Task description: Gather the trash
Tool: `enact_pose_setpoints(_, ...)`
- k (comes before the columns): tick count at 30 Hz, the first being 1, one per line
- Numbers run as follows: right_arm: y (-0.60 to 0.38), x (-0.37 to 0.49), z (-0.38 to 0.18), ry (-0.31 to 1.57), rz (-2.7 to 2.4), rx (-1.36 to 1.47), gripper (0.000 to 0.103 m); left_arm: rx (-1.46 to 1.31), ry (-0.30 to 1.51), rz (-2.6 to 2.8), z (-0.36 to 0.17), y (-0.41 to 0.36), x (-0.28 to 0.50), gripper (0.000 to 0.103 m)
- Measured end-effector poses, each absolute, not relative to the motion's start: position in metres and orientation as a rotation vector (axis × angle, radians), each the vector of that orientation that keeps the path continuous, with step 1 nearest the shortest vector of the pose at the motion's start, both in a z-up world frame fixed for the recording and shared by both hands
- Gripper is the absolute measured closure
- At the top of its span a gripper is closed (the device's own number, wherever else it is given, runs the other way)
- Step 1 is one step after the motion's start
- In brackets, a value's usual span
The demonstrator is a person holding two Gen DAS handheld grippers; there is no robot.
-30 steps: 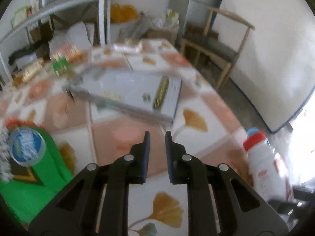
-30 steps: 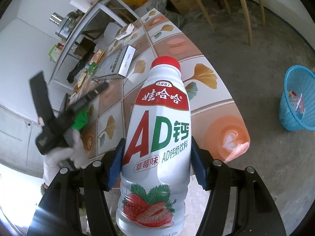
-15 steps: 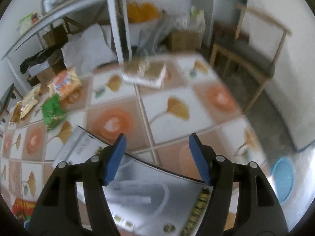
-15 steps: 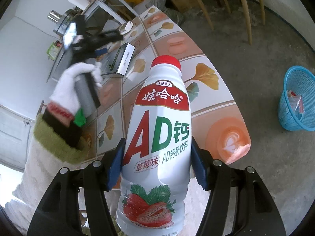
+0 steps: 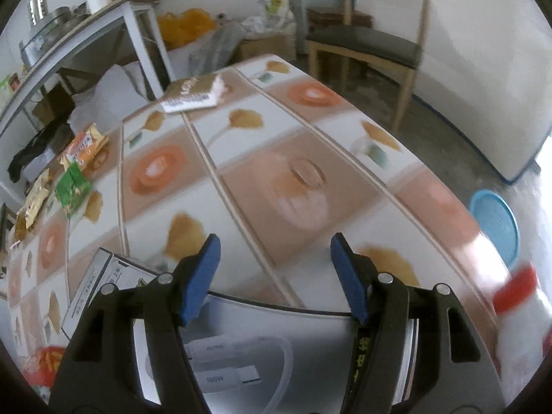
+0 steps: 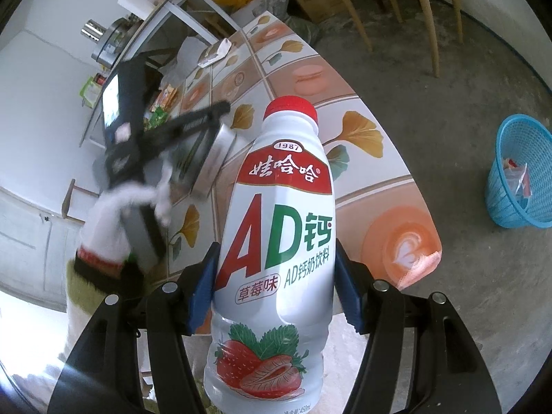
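My right gripper [image 6: 276, 286] is shut on a white AD milk bottle [image 6: 276, 241] with a red cap, held upright above the table's near corner. The bottle shows blurred at the right edge of the left wrist view [image 5: 521, 317]. My left gripper [image 5: 276, 276] stands wide open, its jaws astride the far edge of a grey flat box [image 5: 276, 345] with a white cable printed on it; whether the pads touch it I cannot tell. In the right wrist view the left gripper [image 6: 207, 117] sits over that box [image 6: 214, 162]. A blue trash basket [image 6: 521, 179] stands on the floor, also seen in the left wrist view [image 5: 496, 227].
Snack wrappers [image 5: 74, 172] lie at the table's left side and a paper packet [image 5: 193, 95] at its far end. A wooden chair [image 5: 372, 45] stands beyond the table. A metal shelf [image 5: 86, 41] and bags crowd the back left.
My left gripper opened wide and moved forward over the grey box, now at its far edge. The right gripper kept the bottle nearly still.
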State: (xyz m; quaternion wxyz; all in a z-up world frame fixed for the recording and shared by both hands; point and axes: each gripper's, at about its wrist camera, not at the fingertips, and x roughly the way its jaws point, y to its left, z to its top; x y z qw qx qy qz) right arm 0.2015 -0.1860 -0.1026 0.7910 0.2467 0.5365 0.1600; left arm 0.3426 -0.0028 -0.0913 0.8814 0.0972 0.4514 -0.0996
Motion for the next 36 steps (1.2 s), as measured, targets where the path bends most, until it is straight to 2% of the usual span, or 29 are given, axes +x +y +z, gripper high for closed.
enact_pose_setpoints(8, -0.189, 0.2, -0.104, 1.141, 0.346, 0.546, 0.043, 0.185, 0.932, -0.261, -0.09, 0.002, 0.278, 0.041)
enact_pose_setpoints(17, -0.19, 0.198, -0.103, 1.141, 0.341, 0.548, 0.043, -0.102, 0.924, -0.323, -0.074, 0.036, 0.243, 0.039)
enact_pose_setpoints(23, -0.19, 0.199, -0.103, 1.14, 0.336, 0.55, 0.043, -0.231, 0.849, -0.246, -0.062, 0.051, 0.222, 0.032)
enact_pose_setpoints(29, -0.19, 0.199, -0.103, 1.139, 0.332, 0.555, 0.043, -0.276, 0.748, -0.113, -0.048, 0.04, 0.186, 0.02)
enact_pose_setpoints(33, -0.188, 0.199, -0.102, 1.141, 0.323, 0.543, 0.043, -0.27, 0.695, 0.001, -0.046, 0.028, 0.182, 0.017)
enact_pose_setpoints(36, -0.188, 0.199, -0.102, 1.142, 0.32, 0.542, 0.043, -0.277, 0.744, 0.055, -0.052, 0.028, 0.197, 0.017)
